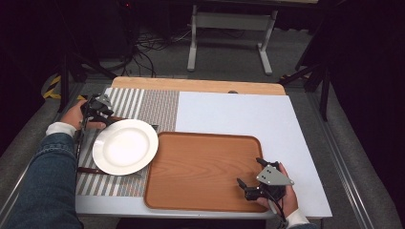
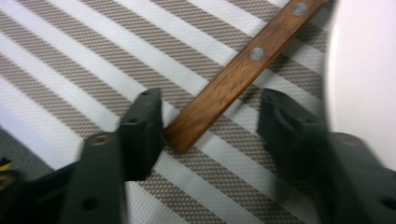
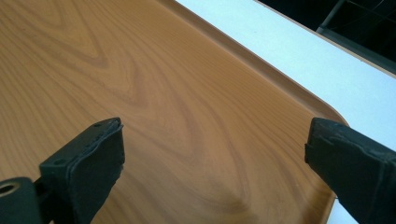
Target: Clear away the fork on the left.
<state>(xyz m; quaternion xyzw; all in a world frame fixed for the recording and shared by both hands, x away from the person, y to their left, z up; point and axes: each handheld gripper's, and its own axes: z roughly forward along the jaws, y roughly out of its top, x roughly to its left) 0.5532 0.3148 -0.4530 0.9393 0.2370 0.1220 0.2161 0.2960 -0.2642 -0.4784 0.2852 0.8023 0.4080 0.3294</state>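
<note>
A white plate [image 1: 125, 146] rests on a striped placemat [image 1: 157, 107] at the table's left. A wooden utensil handle [image 2: 233, 79] with metal rivets lies on the placemat [image 2: 93, 60], running under the plate's rim [image 2: 364, 70]. My left gripper [image 1: 106, 118] is at the plate's far left edge. In the left gripper view it [image 2: 212, 112] is open, with the handle's end between the jaws and close to the left one. My right gripper [image 1: 249, 171] hovers open over the near right corner of a wooden tray [image 1: 200, 167] and holds nothing [image 3: 212, 154].
A second wooden handle [image 1: 88, 170] pokes out from under the plate's near left side. White table surface [image 1: 239, 114] lies beyond and right of the tray [image 3: 140, 70]. Table legs and cables stand on the floor behind the table.
</note>
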